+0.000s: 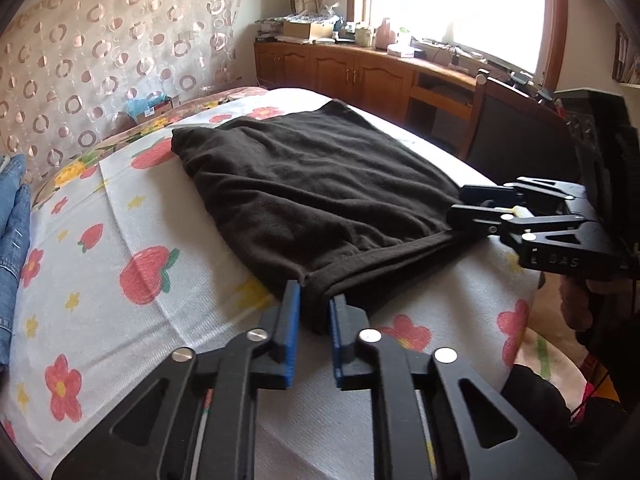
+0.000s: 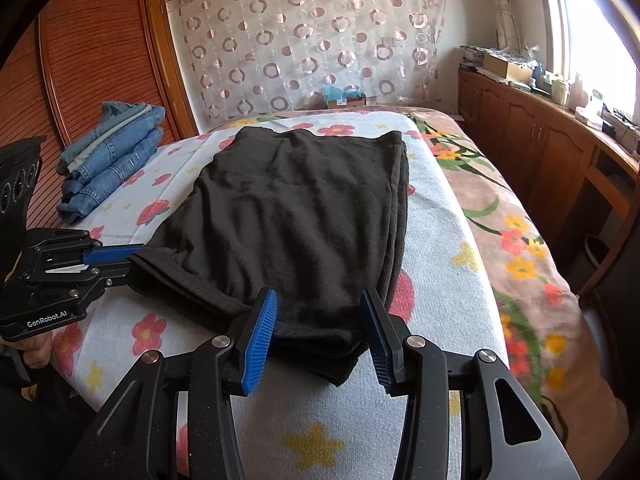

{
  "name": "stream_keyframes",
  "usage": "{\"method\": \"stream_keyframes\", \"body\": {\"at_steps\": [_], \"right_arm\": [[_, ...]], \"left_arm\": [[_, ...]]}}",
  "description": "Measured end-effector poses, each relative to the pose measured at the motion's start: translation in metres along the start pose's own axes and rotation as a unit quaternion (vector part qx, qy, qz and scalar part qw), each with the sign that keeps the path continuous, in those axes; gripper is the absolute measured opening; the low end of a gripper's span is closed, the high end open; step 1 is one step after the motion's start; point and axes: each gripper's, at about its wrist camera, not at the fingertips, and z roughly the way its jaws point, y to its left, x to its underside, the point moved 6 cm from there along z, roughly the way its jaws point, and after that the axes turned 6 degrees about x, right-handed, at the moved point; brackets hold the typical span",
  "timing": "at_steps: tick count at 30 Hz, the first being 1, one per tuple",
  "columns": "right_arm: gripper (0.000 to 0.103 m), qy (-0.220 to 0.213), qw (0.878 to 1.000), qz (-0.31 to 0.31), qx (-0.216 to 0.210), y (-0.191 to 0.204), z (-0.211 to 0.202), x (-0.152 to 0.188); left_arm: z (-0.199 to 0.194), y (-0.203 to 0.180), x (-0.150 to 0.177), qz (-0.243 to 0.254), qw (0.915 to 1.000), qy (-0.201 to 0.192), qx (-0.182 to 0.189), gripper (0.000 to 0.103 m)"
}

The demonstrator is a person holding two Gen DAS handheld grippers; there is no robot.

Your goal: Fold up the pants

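Observation:
Black pants (image 1: 312, 188) lie folded on a flowered white cloth on the bed; they also show in the right wrist view (image 2: 296, 216). My left gripper (image 1: 314, 304) has its blue pads (image 1: 293, 308) closed on the pants' near left hem corner. It shows from the side in the right wrist view (image 2: 132, 258). My right gripper (image 2: 320, 316) is open, its pads (image 2: 262, 332) straddling the near right hem corner without pinching it. It shows in the left wrist view (image 1: 464, 210) at the cloth's edge.
A stack of folded blue jeans (image 2: 112, 152) lies at the bed's far left. A wooden cabinet (image 2: 532, 148) with clutter runs along the right under the window. A patterned curtain (image 2: 304, 40) hangs behind the bed. A chair (image 1: 512, 128) stands by the bed.

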Motion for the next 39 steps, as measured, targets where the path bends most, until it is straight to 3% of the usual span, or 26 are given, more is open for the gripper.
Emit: {"method": "stream_keyframes", "body": {"at_steps": [10, 17, 22, 29, 39], "right_arm": [[0.048, 0.000, 1.000, 0.002, 0.004, 0.001, 0.001, 0.000], [0.048, -0.020, 0.999, 0.018, 0.018, -0.015, -0.023, -0.004], [0.048, -0.005, 0.999, 0.034, 0.013, -0.022, -0.022, 0.003], [0.014, 0.001, 1.000, 0.024, -0.001, -0.012, -0.019, 0.000], [0.009, -0.001, 1.000, 0.019, 0.001, -0.012, -0.031, 0.008]], "left_arm": [[-0.008, -0.007, 0.011, 0.002, 1.0000, 0.002, 0.008, 0.010], [-0.004, -0.006, 0.014, -0.001, 1.0000, 0.007, 0.003, 0.010], [-0.004, -0.004, 0.017, -0.006, 1.0000, 0.002, 0.006, 0.010], [-0.004, -0.005, 0.017, -0.003, 1.0000, 0.000, 0.004, 0.010], [-0.004, -0.006, 0.017, -0.004, 1.0000, -0.001, 0.004, 0.010]]}}
